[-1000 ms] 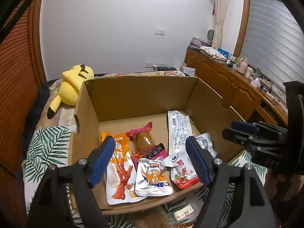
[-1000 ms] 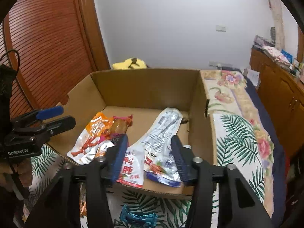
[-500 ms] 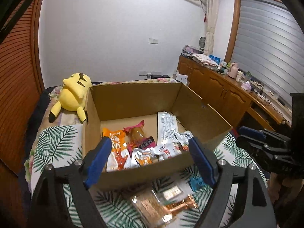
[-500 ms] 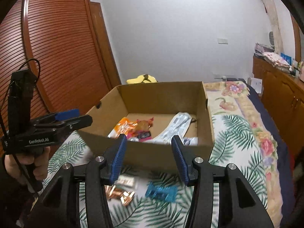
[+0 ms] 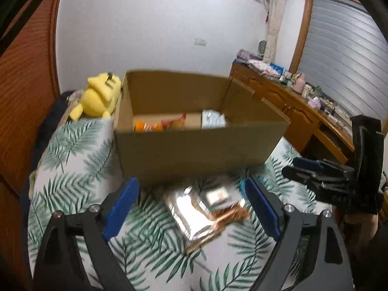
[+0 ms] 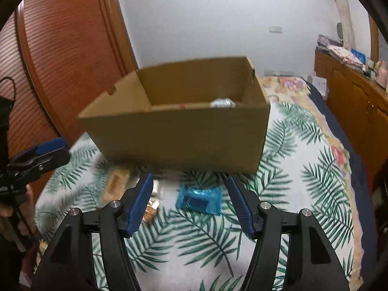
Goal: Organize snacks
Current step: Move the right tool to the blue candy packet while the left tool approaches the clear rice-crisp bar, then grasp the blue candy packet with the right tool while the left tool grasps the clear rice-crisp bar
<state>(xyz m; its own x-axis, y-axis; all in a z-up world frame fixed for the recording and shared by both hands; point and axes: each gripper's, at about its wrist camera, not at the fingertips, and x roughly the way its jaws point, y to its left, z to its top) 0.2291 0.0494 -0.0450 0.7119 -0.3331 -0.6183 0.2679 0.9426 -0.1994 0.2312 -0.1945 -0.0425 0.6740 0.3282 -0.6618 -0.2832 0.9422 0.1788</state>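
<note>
Both grippers, left (image 5: 190,208) and right (image 6: 190,205), gape empty, now pulled back from one cardboard box (image 6: 179,135), revealing one blue packet (image 6: 199,200).

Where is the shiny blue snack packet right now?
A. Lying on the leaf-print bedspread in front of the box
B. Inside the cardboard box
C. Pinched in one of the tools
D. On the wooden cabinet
A: the blue packet lies flat on the bedspread just before the cardboard box, between the open fingers of the right tool, untouched.
</note>
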